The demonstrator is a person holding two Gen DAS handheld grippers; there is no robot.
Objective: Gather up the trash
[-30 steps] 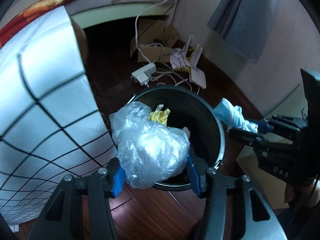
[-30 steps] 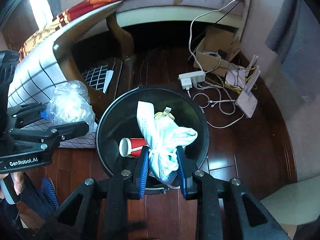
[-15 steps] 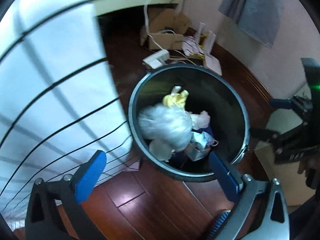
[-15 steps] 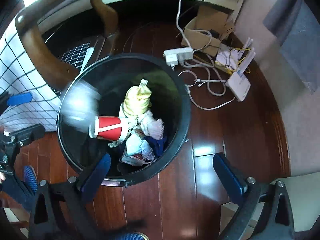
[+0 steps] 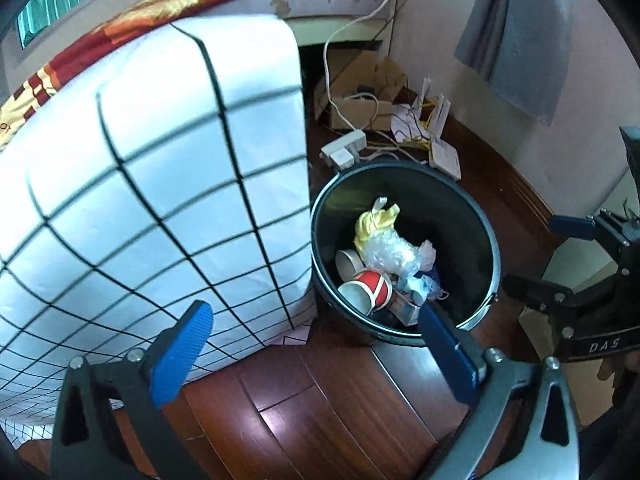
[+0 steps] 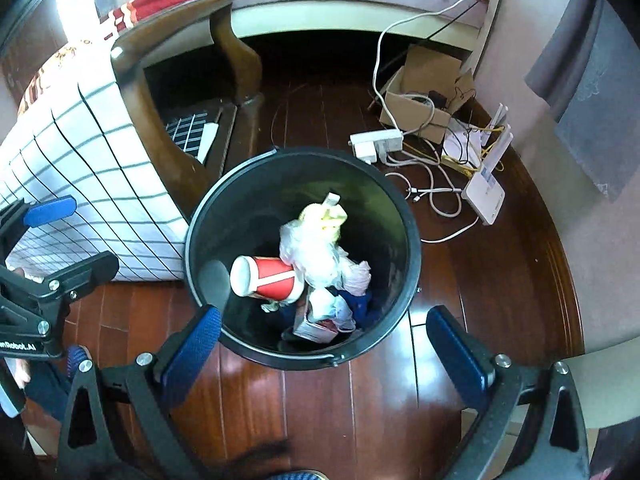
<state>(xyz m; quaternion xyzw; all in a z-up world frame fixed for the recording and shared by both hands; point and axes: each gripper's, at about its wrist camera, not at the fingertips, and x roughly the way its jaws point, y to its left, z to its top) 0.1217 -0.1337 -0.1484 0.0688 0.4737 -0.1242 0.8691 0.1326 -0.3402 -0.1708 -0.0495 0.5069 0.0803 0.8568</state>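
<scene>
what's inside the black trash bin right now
In the black trash bin: a red paper cup, clear plastic bag, yellow bag and small carton. Anything beneath them is covered.

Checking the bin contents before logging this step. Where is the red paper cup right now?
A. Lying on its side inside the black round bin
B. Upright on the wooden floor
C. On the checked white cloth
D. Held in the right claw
A: the red paper cup lies tipped on its side among the bags inside the black round bin; the right claw is open and holds nothing.

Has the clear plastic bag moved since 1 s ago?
Yes. The clear plastic bag left the left claw and dropped into the black bin, beside the red cup.
</scene>
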